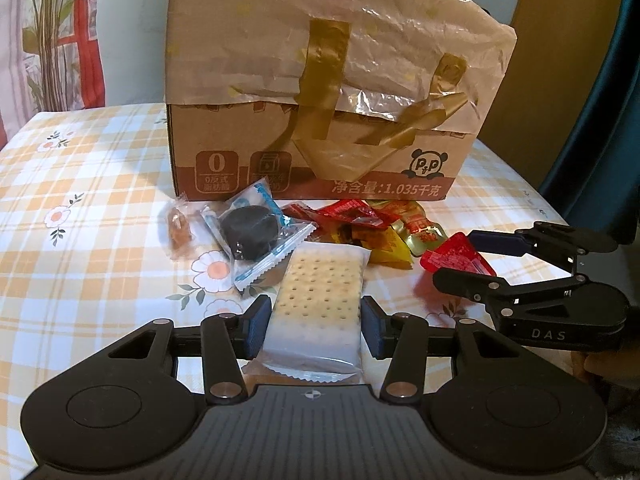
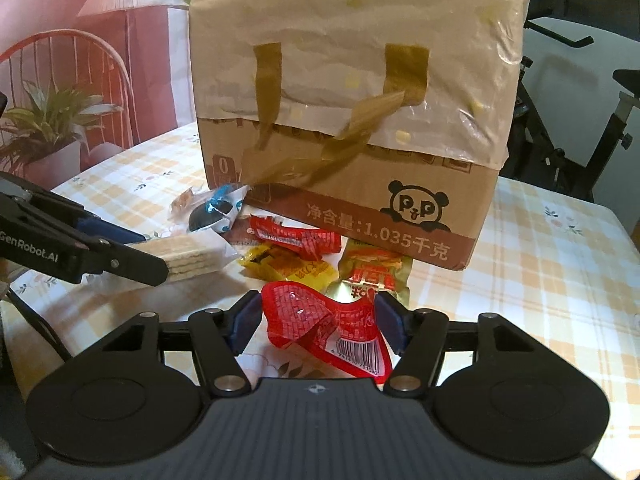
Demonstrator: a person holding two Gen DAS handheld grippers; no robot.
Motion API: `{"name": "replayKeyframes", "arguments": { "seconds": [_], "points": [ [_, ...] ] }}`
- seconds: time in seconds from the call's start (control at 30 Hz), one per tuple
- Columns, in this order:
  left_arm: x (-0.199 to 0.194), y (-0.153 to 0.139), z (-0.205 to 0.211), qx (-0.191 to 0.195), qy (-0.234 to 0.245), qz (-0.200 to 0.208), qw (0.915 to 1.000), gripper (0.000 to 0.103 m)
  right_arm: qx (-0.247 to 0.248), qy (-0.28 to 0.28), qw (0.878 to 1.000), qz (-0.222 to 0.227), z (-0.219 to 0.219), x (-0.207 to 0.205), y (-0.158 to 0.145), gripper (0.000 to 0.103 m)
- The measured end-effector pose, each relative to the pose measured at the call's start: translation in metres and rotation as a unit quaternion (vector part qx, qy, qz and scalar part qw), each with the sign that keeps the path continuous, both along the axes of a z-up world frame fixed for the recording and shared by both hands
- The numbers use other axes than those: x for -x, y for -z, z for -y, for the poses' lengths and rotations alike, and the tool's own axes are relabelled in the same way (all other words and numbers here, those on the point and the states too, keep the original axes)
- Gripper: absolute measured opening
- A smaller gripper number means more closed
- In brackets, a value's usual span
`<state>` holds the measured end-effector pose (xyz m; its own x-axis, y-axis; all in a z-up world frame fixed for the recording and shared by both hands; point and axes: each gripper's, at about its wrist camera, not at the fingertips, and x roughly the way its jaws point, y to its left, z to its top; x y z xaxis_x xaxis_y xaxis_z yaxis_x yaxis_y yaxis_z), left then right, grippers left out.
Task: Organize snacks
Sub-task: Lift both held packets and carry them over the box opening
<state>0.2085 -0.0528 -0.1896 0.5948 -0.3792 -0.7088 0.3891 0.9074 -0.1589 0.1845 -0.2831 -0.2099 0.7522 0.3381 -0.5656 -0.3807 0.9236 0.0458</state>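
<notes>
Between the two blue pads of the left gripper (image 1: 314,326) lies a clear-wrapped cracker pack (image 1: 320,300), lengthwise along the fingers on the checked tablecloth (image 1: 80,200). Both pads sit against its long sides, so the gripper grips the pack at a middling width.

Ahead of that gripper and to its left lies a small brown sweet in clear wrap (image 1: 179,229), then a dark round cake in a blue-and-white wrapper (image 1: 256,232) just beyond the crackers' far left corner. Straight ahead, past the crackers, red and yellow sachets (image 1: 360,228) lie in a loose heap against the foot of a cardboard box (image 1: 320,168), whose upper half is covered by a pale plastic bag (image 1: 360,40) with olive handles.

To the right, the right gripper (image 2: 318,322) has a crumpled red sachet (image 2: 332,326) between its pads, barcode end toward the camera. The right pad touches the wrapper; whether the left pad presses it I cannot tell, so the grip is unsure. Just beyond its fingertips lies a gold packet (image 2: 372,276), with a yellow sachet (image 2: 288,266) to the left of that.
</notes>
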Motion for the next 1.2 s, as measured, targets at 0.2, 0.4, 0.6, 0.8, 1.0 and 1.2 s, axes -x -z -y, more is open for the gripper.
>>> {"name": "replayKeyframes", "arguments": {
  "seconds": [0.2,0.4,0.6,0.8,1.0,1.2],
  "points": [
    [0.007,-0.009,0.0,0.011,0.016,0.018,0.9997,0.051,0.0,0.001,1.0,0.013,0.002,0.002,-0.007,0.063],
    [0.012,-0.025,-0.002,0.025,0.022,0.05,0.9982,0.051,0.0,0.007,0.999,0.037,0.007,0.007,-0.021,0.063],
    [0.017,-0.06,-0.012,0.065,0.026,0.095,0.993,0.05,-0.004,0.012,0.997,0.075,0.012,0.011,-0.047,0.063],
    [0.016,-0.103,-0.017,0.095,0.031,0.149,0.9837,0.051,-0.009,0.007,0.99,0.14,0.016,0.013,-0.09,0.063],
    [-0.004,-0.151,-0.01,0.109,0.029,0.205,0.9723,0.051,-0.018,-0.001,0.978,0.206,0.019,-0.001,-0.138,0.063],
    [-0.049,-0.182,0.002,0.109,0.008,0.227,0.9676,0.051,-0.013,-0.015,0.971,0.24,0.012,-0.045,-0.17,0.063]
  ]
}}
